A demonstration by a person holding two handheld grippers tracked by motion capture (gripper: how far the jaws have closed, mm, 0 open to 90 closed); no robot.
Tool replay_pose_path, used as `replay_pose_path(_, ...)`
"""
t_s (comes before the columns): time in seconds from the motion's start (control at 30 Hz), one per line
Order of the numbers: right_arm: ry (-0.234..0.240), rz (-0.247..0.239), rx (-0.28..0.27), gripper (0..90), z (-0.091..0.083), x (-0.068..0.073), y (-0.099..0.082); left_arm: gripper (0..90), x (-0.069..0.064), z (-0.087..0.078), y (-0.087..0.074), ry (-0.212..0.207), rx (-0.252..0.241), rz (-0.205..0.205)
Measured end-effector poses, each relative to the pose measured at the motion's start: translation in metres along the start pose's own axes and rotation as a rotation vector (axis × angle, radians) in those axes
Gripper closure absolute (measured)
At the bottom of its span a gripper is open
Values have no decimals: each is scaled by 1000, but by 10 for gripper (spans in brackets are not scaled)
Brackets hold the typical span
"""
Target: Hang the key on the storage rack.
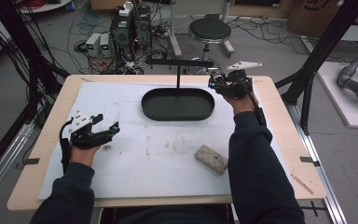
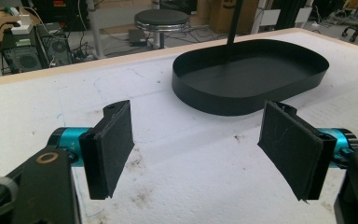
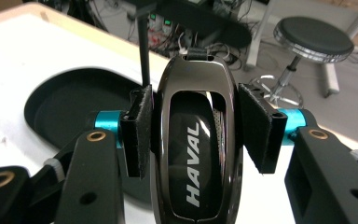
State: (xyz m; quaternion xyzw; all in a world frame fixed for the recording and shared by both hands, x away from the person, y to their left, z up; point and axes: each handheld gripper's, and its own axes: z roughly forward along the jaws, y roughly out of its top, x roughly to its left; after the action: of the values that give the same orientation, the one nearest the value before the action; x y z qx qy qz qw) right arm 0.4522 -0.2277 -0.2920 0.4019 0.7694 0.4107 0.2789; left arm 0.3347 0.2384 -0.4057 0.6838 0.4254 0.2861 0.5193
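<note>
While cables litter the room's floor, the right hand-held gripper [image 3: 193,135] clamps a car key [image 3: 196,144] above the stained white mat [image 1: 163,154].

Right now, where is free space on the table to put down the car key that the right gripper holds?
The black oval tray is bare inside. The white mat is bare between the left gripper and the beige block, and along its front edge. It is tighter beside the right gripper holding the key fob near the tray's post.

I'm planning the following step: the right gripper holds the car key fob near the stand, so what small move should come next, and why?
Probably carry the key fob, clamped in the right gripper, toward the stand's crossbar above the black tray: the fob's top loop suggests hanging it there.
</note>
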Motion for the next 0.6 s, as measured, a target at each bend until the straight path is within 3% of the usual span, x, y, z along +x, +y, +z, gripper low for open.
replay_pose_path(0.33, -38, -28, -21, 496, 11, 3, 28, 257, 0, 0, 0, 0, -3, -1)
replay_pose_path(0.6, -69, 4, -30, 496, 18, -1, 42, 257, 0, 0, 0, -2, -5, -2)
